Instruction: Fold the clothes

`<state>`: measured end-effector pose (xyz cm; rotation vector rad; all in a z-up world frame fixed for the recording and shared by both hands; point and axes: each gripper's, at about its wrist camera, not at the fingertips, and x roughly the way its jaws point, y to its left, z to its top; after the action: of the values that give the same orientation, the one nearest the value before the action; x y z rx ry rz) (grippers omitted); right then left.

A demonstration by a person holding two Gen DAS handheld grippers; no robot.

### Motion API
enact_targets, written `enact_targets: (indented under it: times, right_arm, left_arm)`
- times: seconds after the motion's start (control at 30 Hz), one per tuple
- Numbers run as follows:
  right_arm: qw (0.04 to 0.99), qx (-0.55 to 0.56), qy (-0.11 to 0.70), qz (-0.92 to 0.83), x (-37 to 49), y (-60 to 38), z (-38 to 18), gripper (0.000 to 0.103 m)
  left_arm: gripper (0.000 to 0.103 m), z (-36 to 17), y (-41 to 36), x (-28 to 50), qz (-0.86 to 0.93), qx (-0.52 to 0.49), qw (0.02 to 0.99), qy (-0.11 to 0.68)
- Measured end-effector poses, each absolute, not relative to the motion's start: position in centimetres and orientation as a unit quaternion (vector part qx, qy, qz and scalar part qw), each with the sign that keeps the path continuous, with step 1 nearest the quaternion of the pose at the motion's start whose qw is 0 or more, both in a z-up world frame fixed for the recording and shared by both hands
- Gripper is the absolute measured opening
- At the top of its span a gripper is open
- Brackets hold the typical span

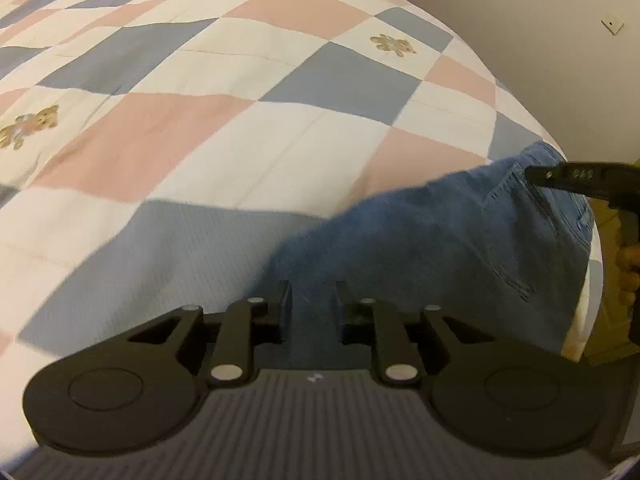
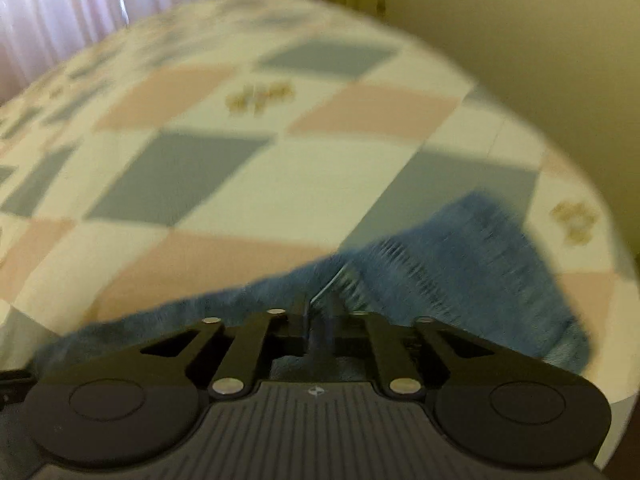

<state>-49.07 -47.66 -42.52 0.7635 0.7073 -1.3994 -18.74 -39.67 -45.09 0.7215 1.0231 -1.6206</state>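
Note:
A pair of blue jeans (image 1: 440, 232) lies on the checked quilt near the bed's right edge, with a back pocket and seams showing. My left gripper (image 1: 313, 286) sits low over the near end of the denim. Its jaws stand a little apart and the cloth lies flat in the gap, not pinched. In the left wrist view my right gripper (image 1: 536, 174) comes in from the right and touches the waist end. The blurred right wrist view shows the jeans (image 2: 480, 248) with a raised fold filling the narrow gap of the right gripper (image 2: 319, 304).
The quilt (image 1: 200, 140) has pink, grey-blue and white squares with small bear prints. It drops off at the right beside a cream wall with a socket plate (image 1: 613, 24). A person's hand (image 1: 628, 268) holds the right tool. Pale curtains (image 2: 60, 8) hang behind the bed.

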Motion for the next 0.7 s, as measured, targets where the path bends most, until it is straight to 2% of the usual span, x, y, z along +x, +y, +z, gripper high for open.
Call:
enact_targets:
  times: [0.07,0.1,0.13,0.2,0.27,0.33,0.4,0.5,0.67,0.7]
  right_arm:
    - [0.632,0.346,0.311,-0.619,-50.4,-46.9,-42.6,0.024]
    - [0.620,0.357,0.328,-0.617,-51.0,-46.8,-43.3,0.037]
    - [0.610,0.369,0.351,-0.607,-51.3,-46.7,-44.3,0.042]
    - [0.605,0.364,0.377,-0.599,-51.6,-45.8,-45.2,0.042]
    - [0.617,0.356,0.380,-0.590,-51.4,-44.7,-43.7,0.042]
    - [0.636,0.361,0.361,-0.579,-51.1,-42.9,-41.0,0.044]
    - [0.653,0.367,0.349,-0.563,-50.4,-40.5,-38.0,0.056]
    - [0.680,0.365,0.354,-0.528,-47.8,-37.8,-34.7,0.065]
    - [0.708,0.373,0.380,-0.464,-44.0,-33.6,-31.8,0.067]
    - [0.711,0.371,0.387,-0.454,-43.1,-32.8,-31.4,0.067]
  left_arm:
    - [0.020,-45.6,-38.5,-19.5,-0.661,0.316,0.522,0.436]
    - [0.020,-46.3,-37.7,-20.0,-0.648,0.330,0.528,0.439]
    - [0.020,-46.6,-37.1,-20.3,-0.640,0.337,0.536,0.435]
    - [0.020,-45.6,-35.9,-20.7,-0.623,0.357,0.555,0.421]
    - [0.020,-43.6,-34.5,-20.6,-0.610,0.355,0.572,0.418]
    - [0.030,-41.0,-32.8,-20.1,-0.597,0.350,0.586,0.422]
    - [0.033,-37.9,-30.8,-19.7,-0.577,0.352,0.605,0.421]
    - [0.043,-33.4,-27.7,-18.6,-0.556,0.345,0.628,0.421]
    - [0.046,-27.9,-24.0,-16.5,-0.502,0.342,0.677,0.416]
    - [0.050,-26.7,-23.3,-16.0,-0.494,0.337,0.686,0.414]
